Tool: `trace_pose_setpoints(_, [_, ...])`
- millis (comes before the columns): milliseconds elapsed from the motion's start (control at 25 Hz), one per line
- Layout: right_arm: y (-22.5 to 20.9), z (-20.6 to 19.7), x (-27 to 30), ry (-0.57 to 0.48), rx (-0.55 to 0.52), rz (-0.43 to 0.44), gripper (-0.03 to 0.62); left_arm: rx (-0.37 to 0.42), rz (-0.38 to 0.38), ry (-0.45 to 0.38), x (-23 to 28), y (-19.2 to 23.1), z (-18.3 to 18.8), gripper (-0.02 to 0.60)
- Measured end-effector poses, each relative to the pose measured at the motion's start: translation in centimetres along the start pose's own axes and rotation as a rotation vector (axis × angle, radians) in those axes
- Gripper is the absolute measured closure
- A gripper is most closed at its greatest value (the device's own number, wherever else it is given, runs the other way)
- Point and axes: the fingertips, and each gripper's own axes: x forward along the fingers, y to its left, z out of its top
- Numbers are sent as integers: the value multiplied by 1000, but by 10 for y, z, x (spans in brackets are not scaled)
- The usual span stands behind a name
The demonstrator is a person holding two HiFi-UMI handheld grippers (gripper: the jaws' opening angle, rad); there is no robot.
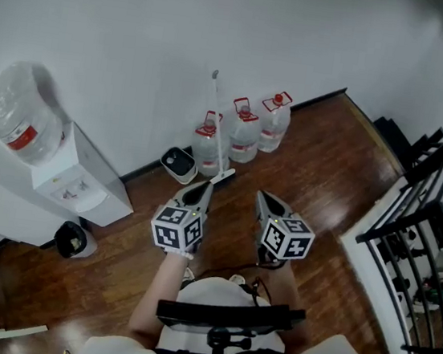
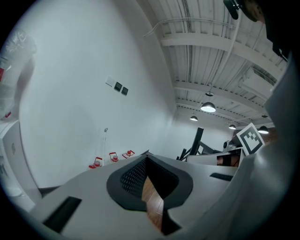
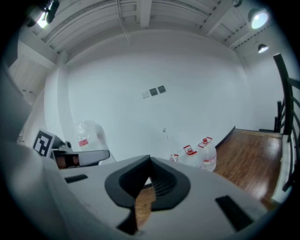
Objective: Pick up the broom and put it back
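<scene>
The broom point(image 1: 216, 123) leans upright against the white wall, its thin white handle rising beside the water jugs and its head down at the skirting. The handle also shows faintly as the broom point(image 2: 104, 140) in the left gripper view and as the broom point(image 3: 166, 137) in the right gripper view. My left gripper point(image 1: 207, 185) and right gripper point(image 1: 261, 194) are held side by side in front of me, pointing toward the wall, a short way from the broom. Both are shut with nothing between the jaws; left gripper point(image 2: 147, 155), right gripper point(image 3: 150, 159).
Three water jugs point(image 1: 244, 130) with red caps stand at the wall beside the broom. A small bin point(image 1: 179, 164) sits to their left. A white water dispenser point(image 1: 71, 181) stands at left, and a black stair railing point(image 1: 428, 207) runs along the right. The floor is wood.
</scene>
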Motion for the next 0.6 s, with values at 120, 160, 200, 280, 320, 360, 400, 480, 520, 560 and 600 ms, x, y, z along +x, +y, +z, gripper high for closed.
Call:
trace_pose_setpoints(120, [-12,3,-4,-5,5,7,585,-4,0,7,10,-9,-4,595])
trace_pose_setpoints(160, [-17,4,-5,-8,9,12,585,-5,5,8,13,-11,-6,595])
trace_pose_setpoints(200, [-22,4,-6,-11,14,16,585,-6,12,8,17,-13,-7,595])
trace_pose_setpoints(280, [-34,5,-9,-14,24,23,585,-8,34,7,22,-13,-9,595])
trace_pose_setpoints(320, [-40,5,-10,-14,31,26,585,-8,48,7,23,-12,-10,595])
trace_pose_setpoints(360, [-46,4,-11,-15,39,29,585,-7,61,9,24,-11,-11,595])
trace_pose_setpoints(400, [-52,4,-12,-15,47,30,585,-5,71,11,26,-11,-12,595])
trace_pose_setpoints(480, [-64,3,-12,-16,62,34,586,1,82,19,30,-15,-16,595])
trace_pose_setpoints(520, [-68,3,-11,-15,67,38,586,4,83,27,33,-18,-19,595])
trace_pose_setpoints(560, [-72,3,-10,-14,71,42,586,7,83,35,35,-20,-21,595])
trace_pose_setpoints(600, [-74,3,-8,-14,77,48,586,11,84,42,38,-21,-22,595])
